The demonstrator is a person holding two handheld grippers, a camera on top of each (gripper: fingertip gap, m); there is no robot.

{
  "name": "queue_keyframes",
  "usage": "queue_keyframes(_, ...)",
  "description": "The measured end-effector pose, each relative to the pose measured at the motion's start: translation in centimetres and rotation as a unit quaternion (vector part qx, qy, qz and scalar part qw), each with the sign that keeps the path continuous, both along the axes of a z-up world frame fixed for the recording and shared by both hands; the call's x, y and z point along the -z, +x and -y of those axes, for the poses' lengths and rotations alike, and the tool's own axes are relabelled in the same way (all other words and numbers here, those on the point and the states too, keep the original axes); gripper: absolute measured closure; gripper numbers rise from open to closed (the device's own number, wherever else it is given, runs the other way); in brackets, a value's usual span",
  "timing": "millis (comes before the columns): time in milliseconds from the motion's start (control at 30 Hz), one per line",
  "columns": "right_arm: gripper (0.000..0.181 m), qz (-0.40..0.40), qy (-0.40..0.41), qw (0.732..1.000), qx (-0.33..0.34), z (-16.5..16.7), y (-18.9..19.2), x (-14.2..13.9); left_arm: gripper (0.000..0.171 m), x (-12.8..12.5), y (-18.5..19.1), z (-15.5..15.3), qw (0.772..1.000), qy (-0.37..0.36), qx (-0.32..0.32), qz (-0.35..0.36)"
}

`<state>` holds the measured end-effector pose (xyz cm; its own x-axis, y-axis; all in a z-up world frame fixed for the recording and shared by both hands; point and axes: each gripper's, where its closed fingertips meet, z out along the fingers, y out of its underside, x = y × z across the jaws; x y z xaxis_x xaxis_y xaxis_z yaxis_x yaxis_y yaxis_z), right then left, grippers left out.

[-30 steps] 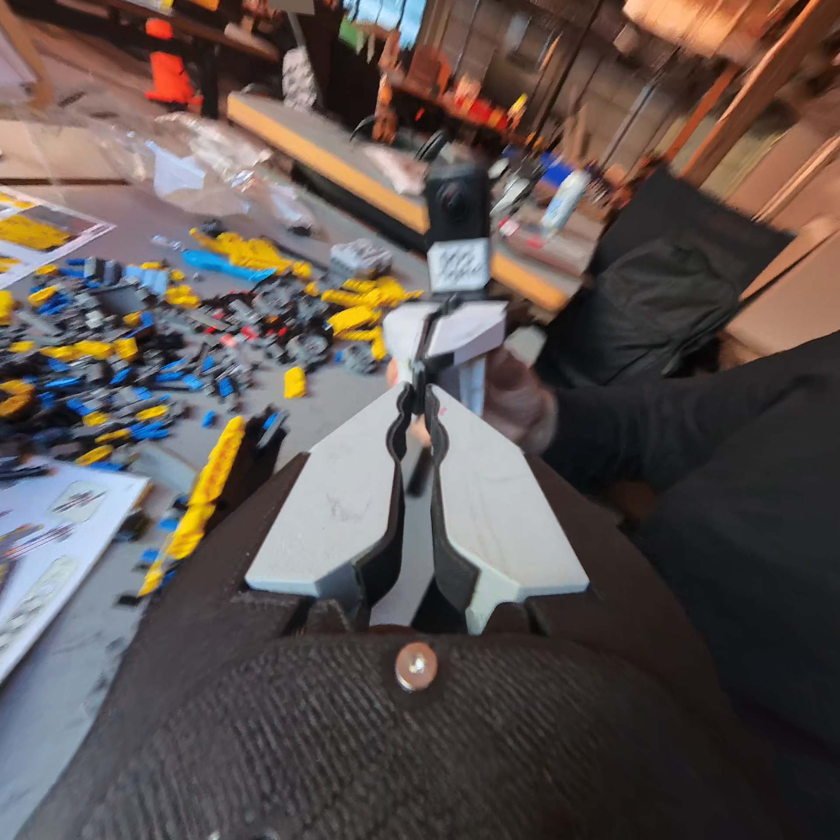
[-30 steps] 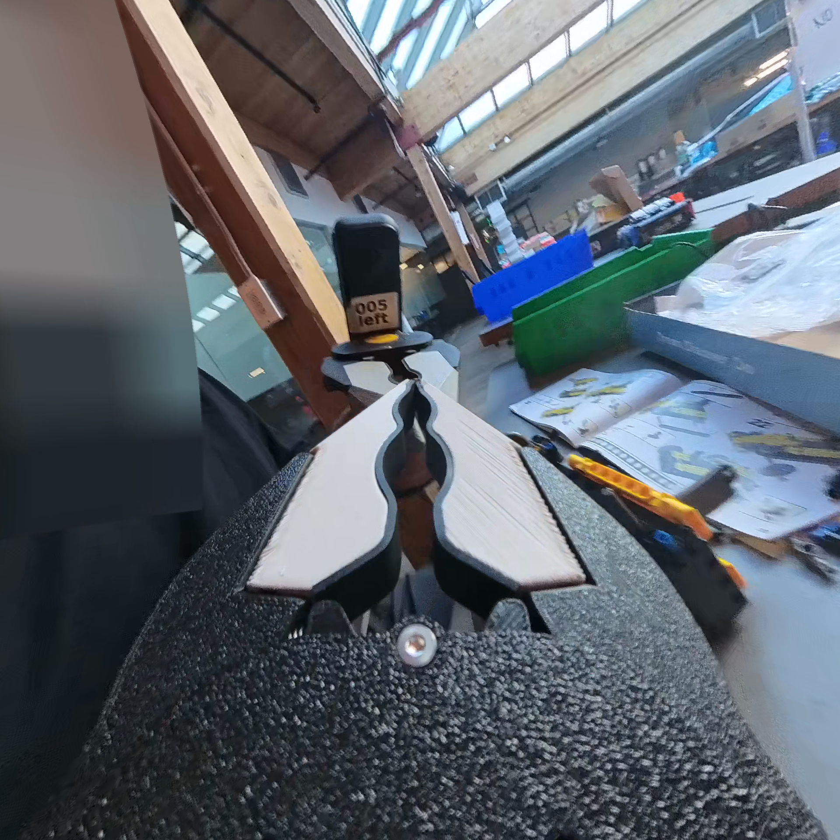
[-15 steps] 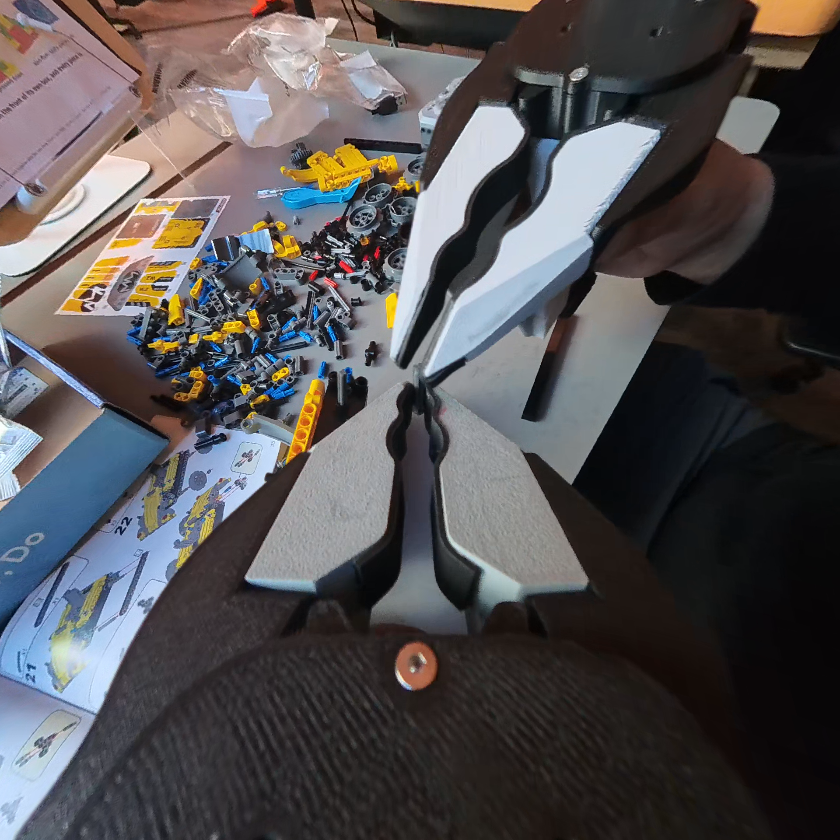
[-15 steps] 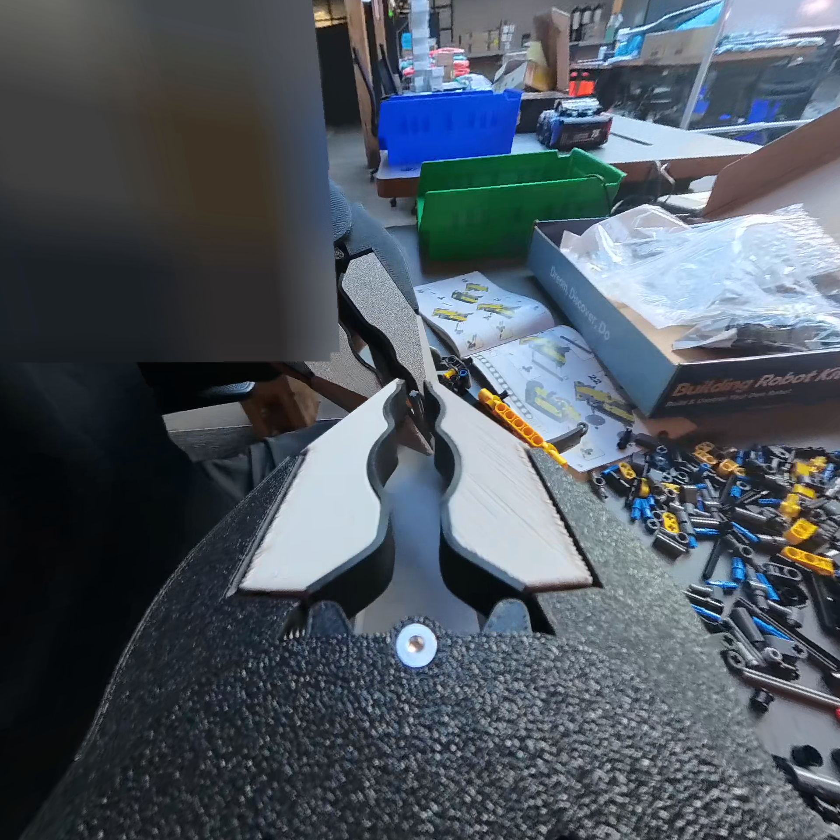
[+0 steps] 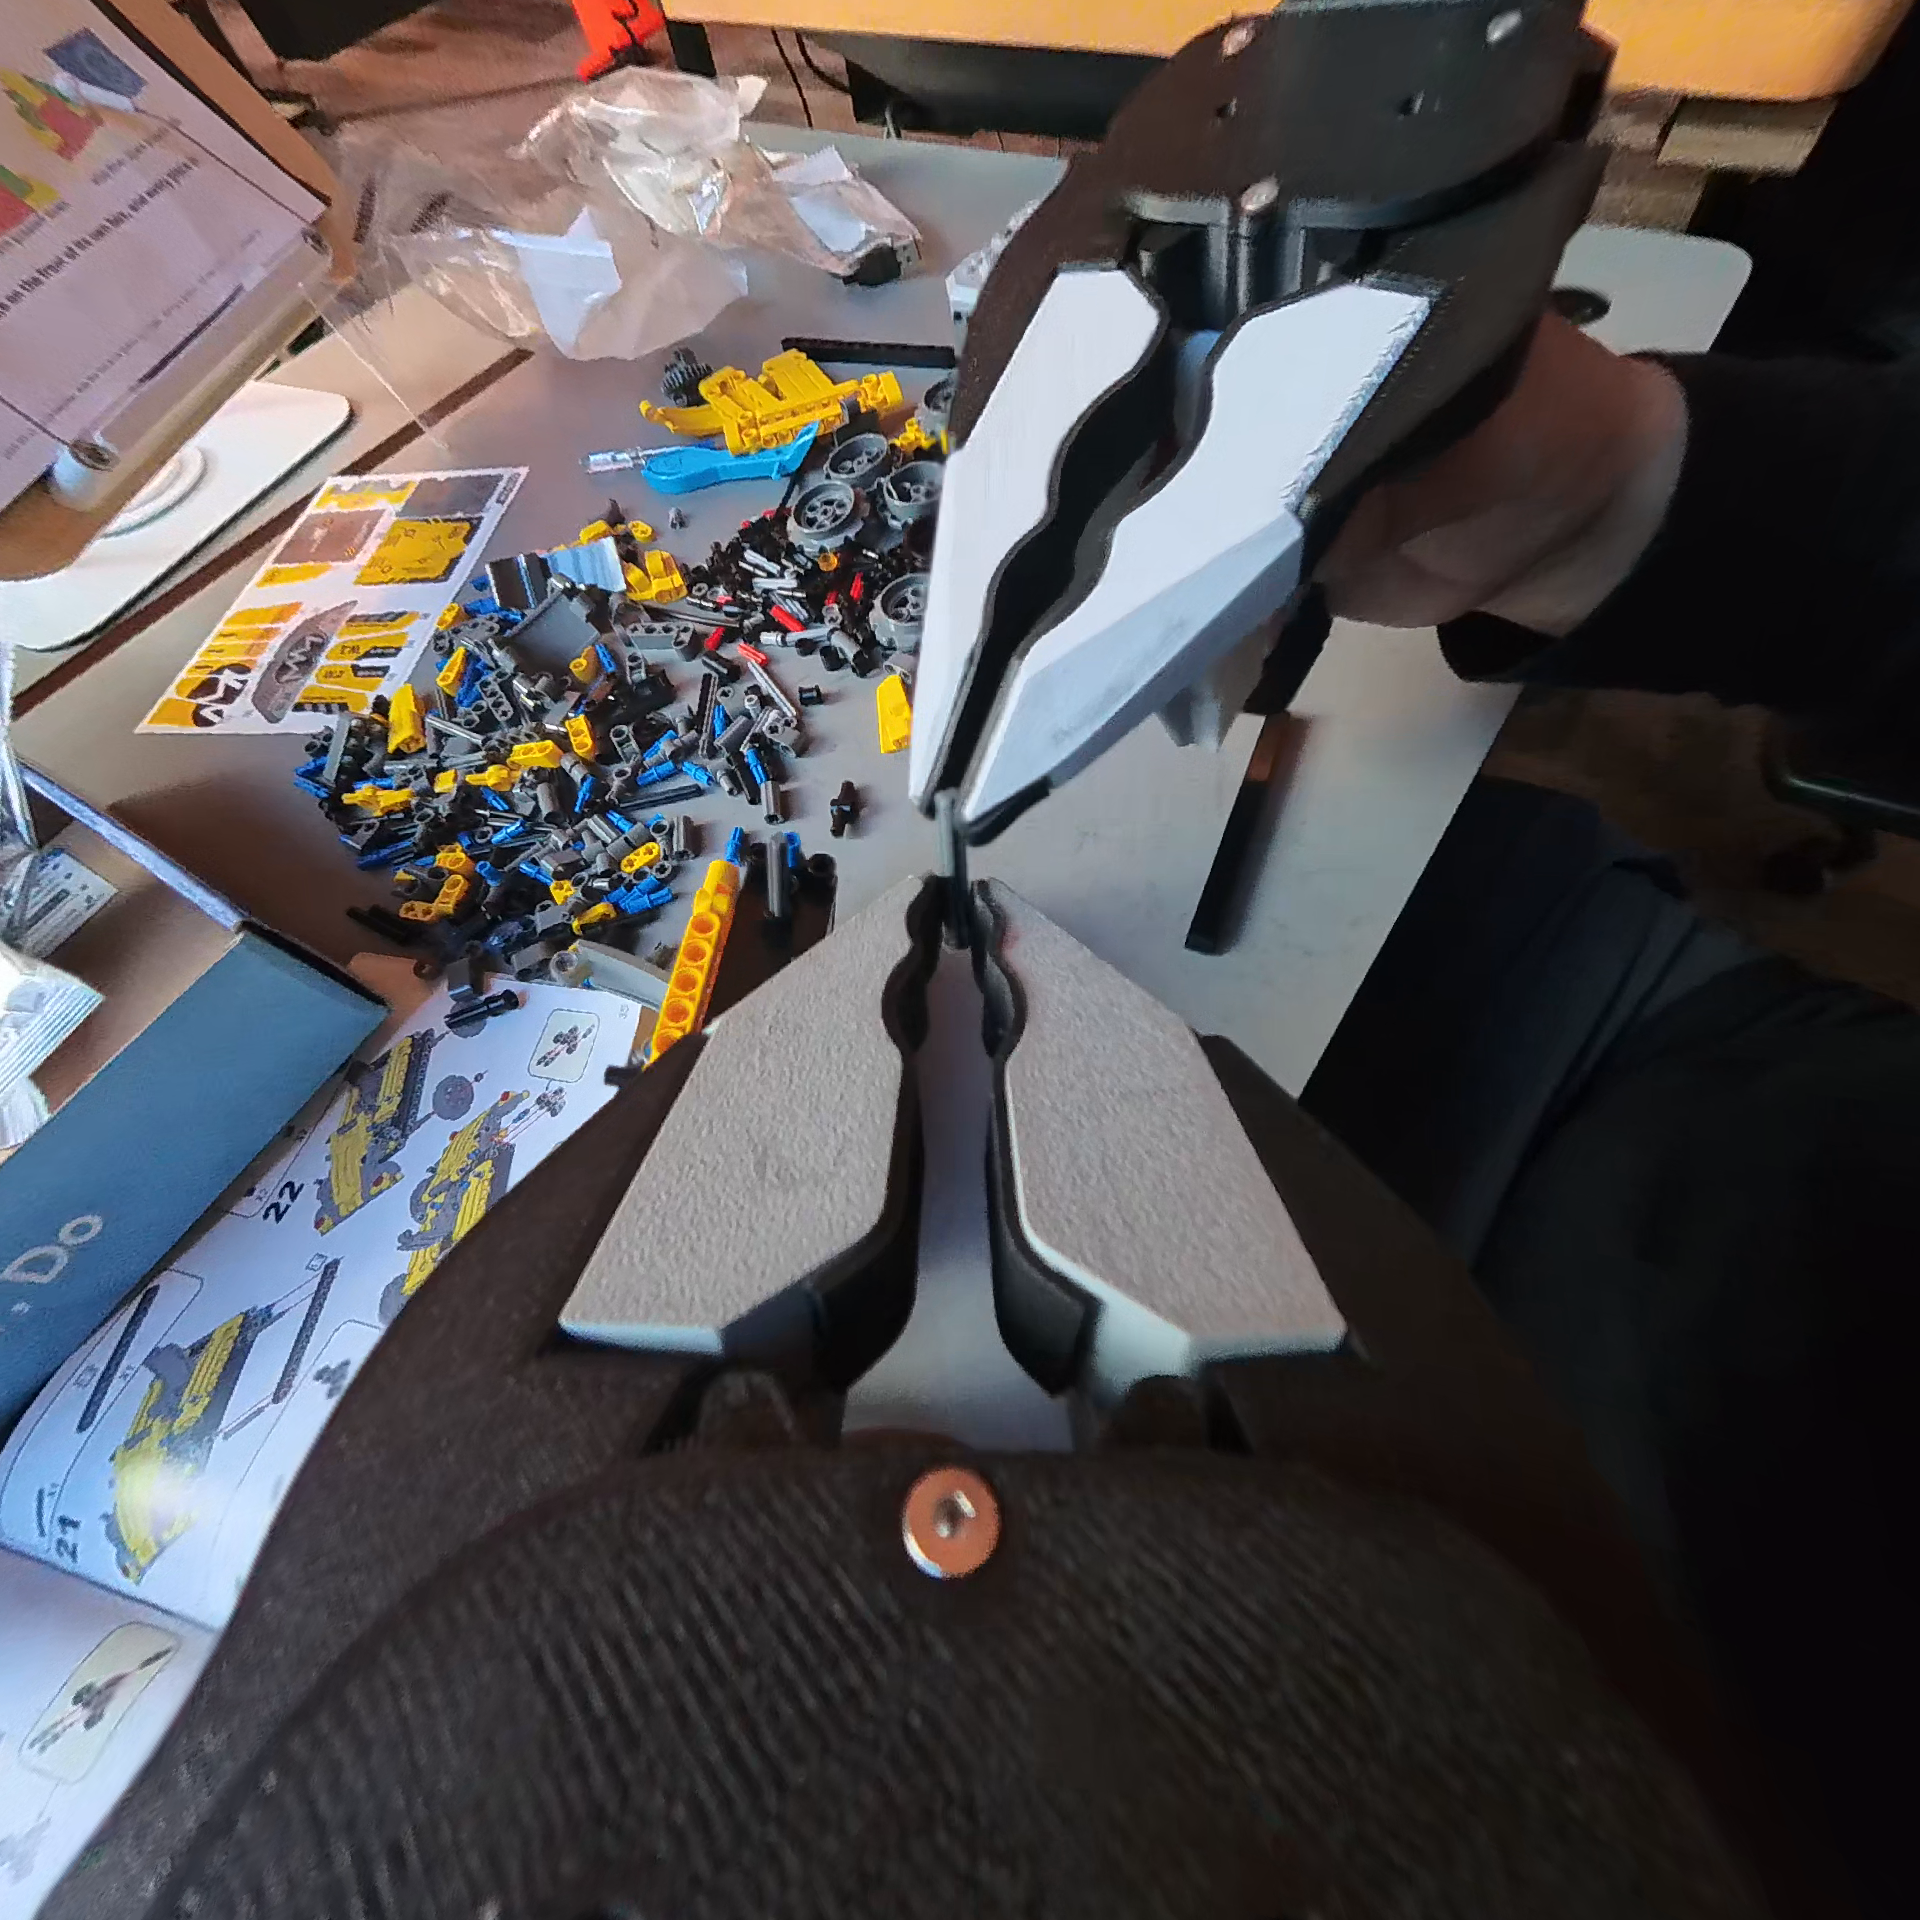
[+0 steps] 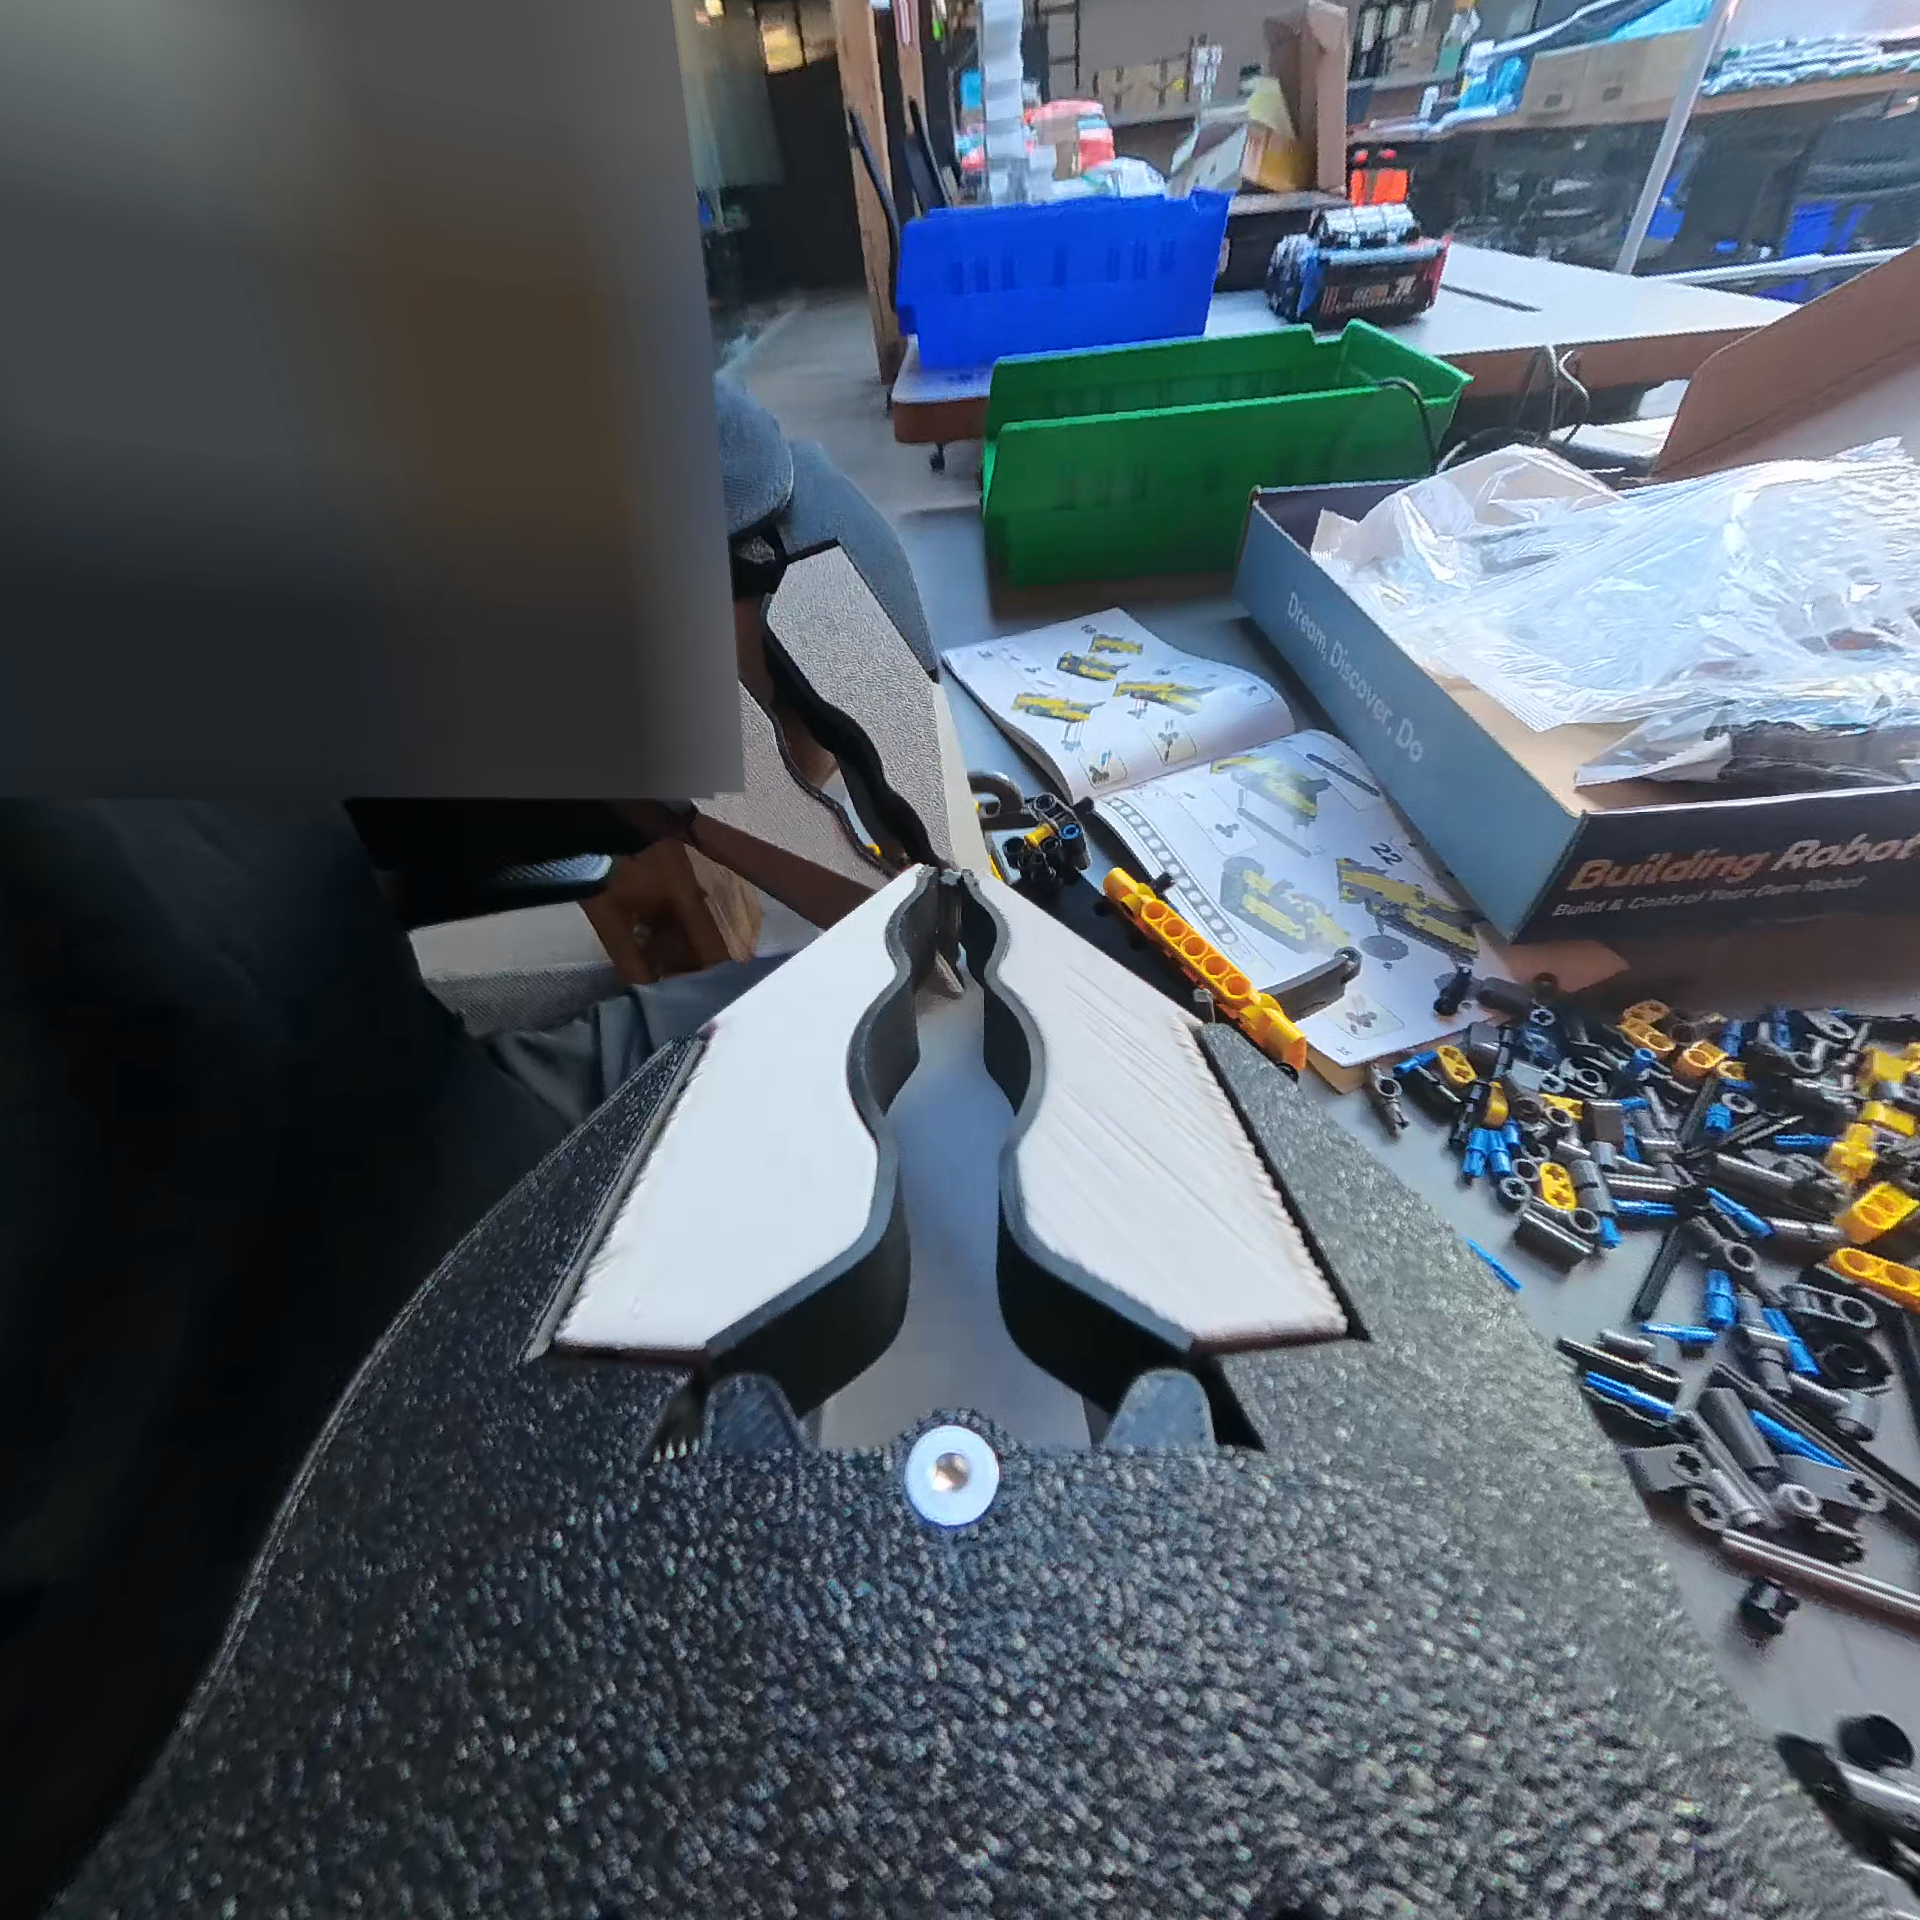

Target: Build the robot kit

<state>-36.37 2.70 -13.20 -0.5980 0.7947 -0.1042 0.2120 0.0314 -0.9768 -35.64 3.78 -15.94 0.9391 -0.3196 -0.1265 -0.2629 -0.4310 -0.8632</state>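
My left gripper (image 5: pixel 951 906) and my right gripper (image 5: pixel 940 812) meet tip to tip above the grey table's (image 5: pixel 1101 894) near edge. A thin dark pin (image 5: pixel 947 852) spans the short gap between them, and both pairs of fingers are closed on it. In the right wrist view my right gripper (image 6: pixel 951 883) is shut at the tips, and the left gripper's fingers (image 6: pixel 862 717) come in from behind it. A hand in a dark sleeve (image 5: pixel 1496 499) holds the right gripper.
A pile of small blue, yellow, grey and black building pieces (image 5: pixel 582 748) lies left of the grippers, with a yellow beam (image 5: pixel 696 956), grey wheels (image 5: pixel 862 488), an open instruction booklet (image 5: pixel 343 1195), a blue box (image 6: pixel 1455 748), plastic bags (image 5: pixel 644 229) and a green bin (image 6: pixel 1195 468). Both grippers' tips are close together, under 4 cm apart.
A second ago both grippers were held up and level, facing each other. They have tipped down over the table and now meet tip to tip. Little differs from half a second ago.
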Motion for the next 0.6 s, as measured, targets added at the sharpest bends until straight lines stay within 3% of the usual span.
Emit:
queue_keyframes(267,0.177,0.021,-0.039,0.999,-0.021,-0.1,0.7,0.0,0.17,-0.5,0.5,0.6,0.998,0.015,0.028,0.062)
queue_keyframes(300,0.169,0.039,-0.029,0.999,-0.02,-0.3,1.2,0.6,0.17,-0.3,0.6,0.6,0.998,0.012,0.032,0.061)
queue_keyframes(367,0.153,0.076,0.004,0.997,-0.017,-1.1,3.0,2.2,0.17,0.6,0.5,0.8,0.998,0.009,0.035,0.049)
queue_keyframes(533,0.15,0.222,0.159,0.962,0.011,-3.4,8.9,10.2,0.17,1.4,2.0,3.0,0.998,0.009,0.058,0.024)
queue_keyframes(600,0.15,0.244,0.204,0.948,0.023,-4.1,9.9,12.2,0.17,1.1,2.6,3.4,0.998,0.014,0.064,-0.003)
